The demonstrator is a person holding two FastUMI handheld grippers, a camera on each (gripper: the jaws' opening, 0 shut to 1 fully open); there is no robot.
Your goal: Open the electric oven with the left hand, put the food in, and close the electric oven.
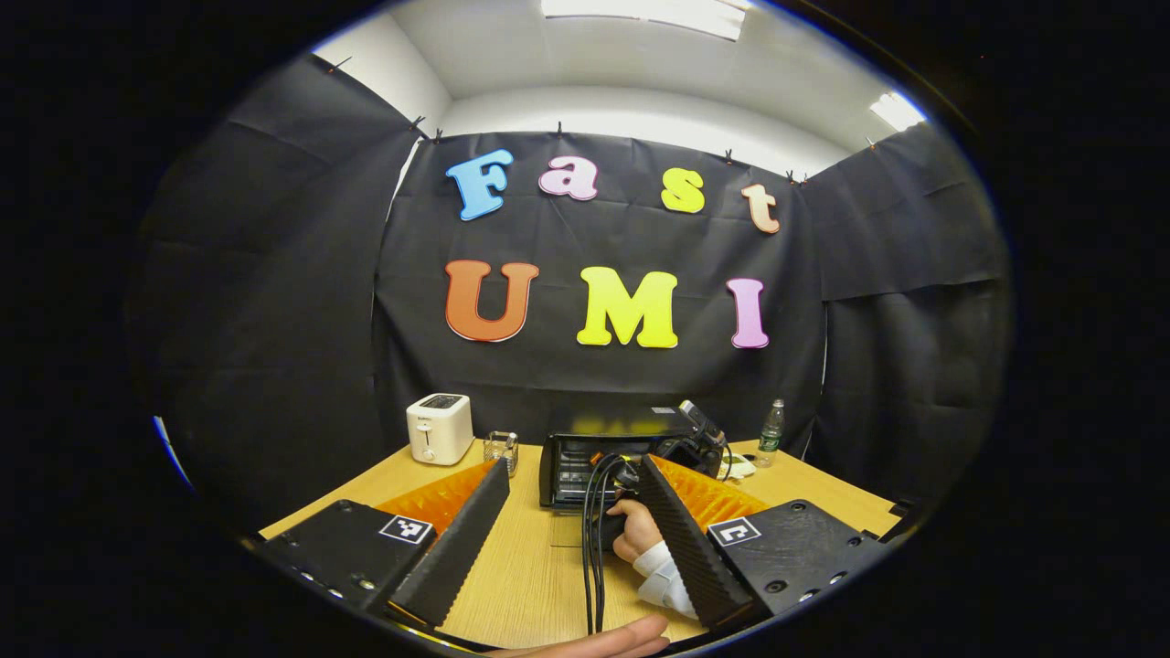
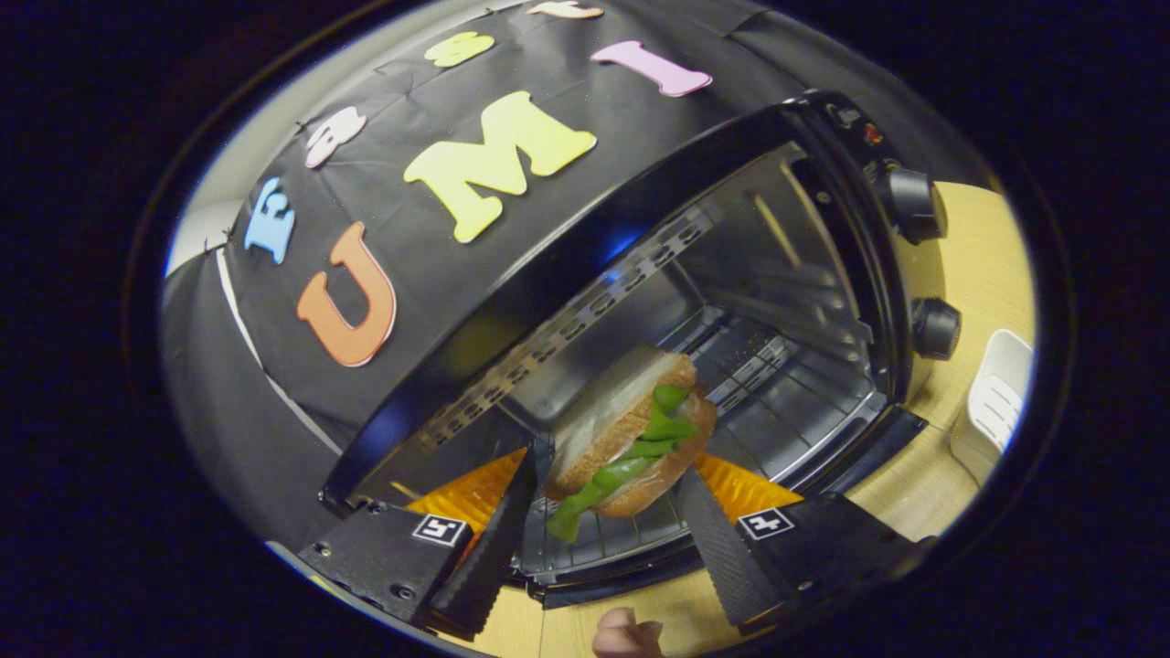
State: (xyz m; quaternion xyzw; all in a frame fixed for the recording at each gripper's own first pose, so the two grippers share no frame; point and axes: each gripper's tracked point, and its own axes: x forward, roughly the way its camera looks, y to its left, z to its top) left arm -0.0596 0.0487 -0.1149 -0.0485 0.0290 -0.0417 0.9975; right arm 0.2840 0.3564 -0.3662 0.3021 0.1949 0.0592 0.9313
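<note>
The black electric oven [image 2: 823, 238] stands open, its wire rack [image 2: 777, 384] and bare cavity in view. My right gripper [image 2: 608, 466] is at the oven's mouth, tilted, shut on a sandwich [image 2: 622, 429] with brown bread and green lettuce, just above the front of the rack. In the left gripper view the oven [image 1: 585, 439] sits at the table's middle, and a hand [image 1: 635, 535] holds the right gripper against its front. My left gripper [image 1: 574, 466] hangs back over the table, open, nothing between its fingers.
A white toaster [image 1: 439, 428] and a small glass [image 1: 501, 450] stand left of the oven on the wooden table [image 1: 530, 567]. A bottle [image 1: 771, 431] is at its right. Two knobs [image 2: 914, 206] line the oven's right side. A white basket [image 2: 996, 402] lies beyond. Black cables [image 1: 592, 548] run along the table.
</note>
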